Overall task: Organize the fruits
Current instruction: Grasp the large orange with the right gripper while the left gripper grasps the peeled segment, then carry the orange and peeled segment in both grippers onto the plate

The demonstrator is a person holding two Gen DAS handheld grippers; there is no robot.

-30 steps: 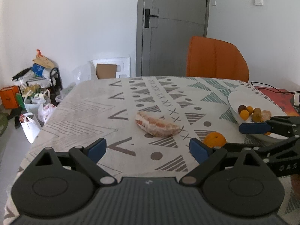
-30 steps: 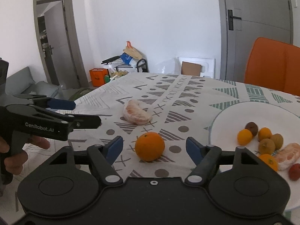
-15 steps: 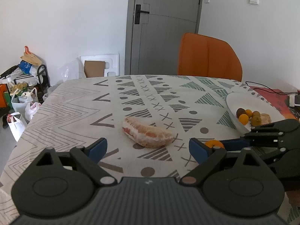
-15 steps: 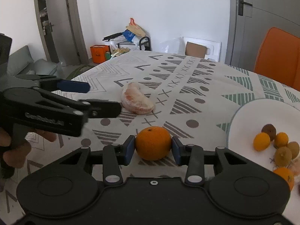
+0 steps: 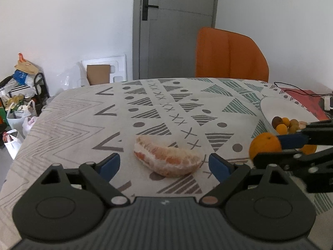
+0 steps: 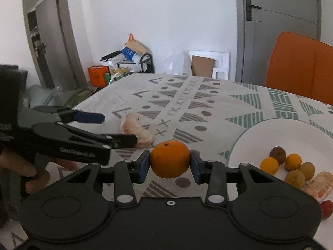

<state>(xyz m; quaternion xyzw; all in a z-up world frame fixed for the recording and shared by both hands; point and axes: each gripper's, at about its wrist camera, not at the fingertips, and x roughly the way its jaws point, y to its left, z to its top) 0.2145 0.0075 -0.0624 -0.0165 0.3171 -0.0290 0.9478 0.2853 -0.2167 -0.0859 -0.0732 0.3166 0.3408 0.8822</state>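
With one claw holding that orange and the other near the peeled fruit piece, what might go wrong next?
The round orange is pinched only at its sides, so it might slip out and roll. The open left gripper could squash the soft peeled segment if it closes hard. The plate is crowded, so dropped fruit could knock others.

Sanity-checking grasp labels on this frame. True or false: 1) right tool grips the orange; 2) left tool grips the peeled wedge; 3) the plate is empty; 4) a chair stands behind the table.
1) Right tool grips the orange: true.
2) Left tool grips the peeled wedge: false, it is open and the wedge lies on the table.
3) The plate is empty: false, it holds several small fruits.
4) A chair stands behind the table: true.
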